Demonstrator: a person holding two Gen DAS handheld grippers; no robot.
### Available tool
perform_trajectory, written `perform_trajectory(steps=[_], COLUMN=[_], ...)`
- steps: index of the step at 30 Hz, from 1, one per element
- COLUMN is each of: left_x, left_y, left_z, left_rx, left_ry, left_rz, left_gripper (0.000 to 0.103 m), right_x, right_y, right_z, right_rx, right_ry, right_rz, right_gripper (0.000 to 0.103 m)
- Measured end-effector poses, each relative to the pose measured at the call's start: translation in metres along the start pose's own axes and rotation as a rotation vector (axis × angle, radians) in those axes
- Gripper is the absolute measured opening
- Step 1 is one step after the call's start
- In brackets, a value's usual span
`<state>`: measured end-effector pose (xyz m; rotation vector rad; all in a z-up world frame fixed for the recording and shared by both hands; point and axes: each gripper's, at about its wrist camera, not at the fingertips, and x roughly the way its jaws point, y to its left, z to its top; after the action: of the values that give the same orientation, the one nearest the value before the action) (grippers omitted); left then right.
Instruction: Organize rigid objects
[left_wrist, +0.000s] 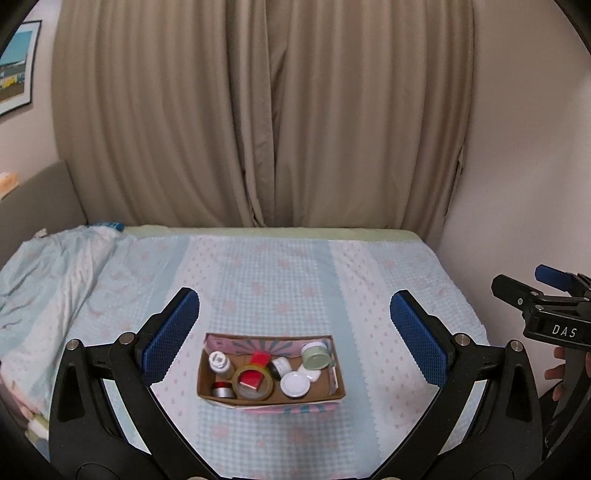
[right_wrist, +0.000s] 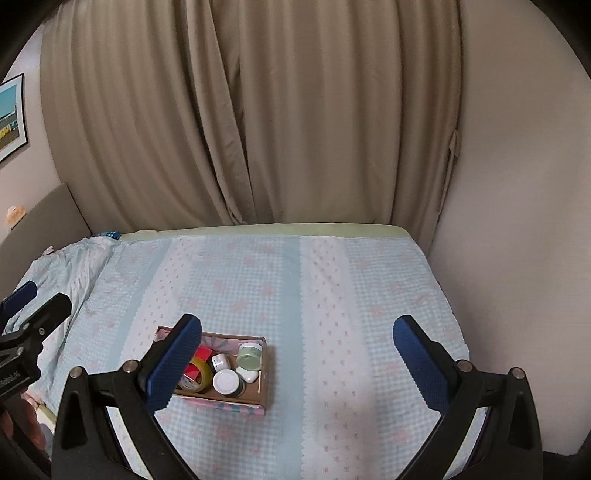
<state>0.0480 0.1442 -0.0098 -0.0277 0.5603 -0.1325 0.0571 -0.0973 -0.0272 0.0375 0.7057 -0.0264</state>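
Observation:
An open cardboard box (left_wrist: 334, 386) sits on the bed and holds several small items: a tape roll (left_wrist: 255, 387) with a red block (left_wrist: 250, 379) in it, a second red block (left_wrist: 258, 358), a white-capped bottle (left_wrist: 219, 363), a white-lidded jar (left_wrist: 294, 384) and a green-lidded jar (left_wrist: 316, 356). My left gripper (left_wrist: 295, 314) is open and empty, held above and behind the box. My right gripper (right_wrist: 297, 334) is open and empty, to the right of the box (right_wrist: 263, 387); its left finger hides the box's left part. The green jar (right_wrist: 249, 354) and white jar (right_wrist: 225, 380) show there.
The bed (left_wrist: 280, 266) has a light blue and white patterned cover, with a crumpled quilt (left_wrist: 55, 266) at the left. Beige curtains (left_wrist: 258, 110) hang behind it. A wall (right_wrist: 517, 221) runs along the right edge. A framed picture (left_wrist: 18, 66) hangs at the left.

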Motion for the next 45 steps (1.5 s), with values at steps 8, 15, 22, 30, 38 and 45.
perform_trajectory(steps=[8, 15, 22, 30, 38, 45], left_x=[-0.004, -0.004, -0.004, -0.007, -0.007, -0.007], left_y=[-0.011, -0.008, -0.005, -0.003, -0.003, -0.002], left_z=[0.000, -0.001, -0.002, -0.002, 0.000, 0.001], left_rx=[0.009, 0.014, 0.004, 0.009, 0.010, 0.016], left_ry=[0.006, -0.002, 0.001, -0.024, -0.027, -0.030], left_rz=[-0.017, -0.002, 0.001, 0.021, 0.023, 0.018], left_gripper=[0.103, 0.103, 0.103, 0.103, 0.103, 0.103], right_x=[-0.017, -0.021, -0.020, -0.018, -0.017, -0.015], right_y=[-0.011, -0.015, -0.012, -0.008, -0.009, -0.008], right_z=[-0.004, -0.004, -0.005, -0.005, -0.005, -0.005], right_rx=[0.009, 0.013, 0.005, -0.013, -0.016, -0.014], right_ry=[-0.057, -0.065, -0.068, -0.081, -0.081, -0.080], right_rz=[-0.052, -0.052, -0.058, -0.066, -0.061, -0.059], right_gripper=[0.103, 0.103, 0.103, 0.103, 0.103, 0.103])
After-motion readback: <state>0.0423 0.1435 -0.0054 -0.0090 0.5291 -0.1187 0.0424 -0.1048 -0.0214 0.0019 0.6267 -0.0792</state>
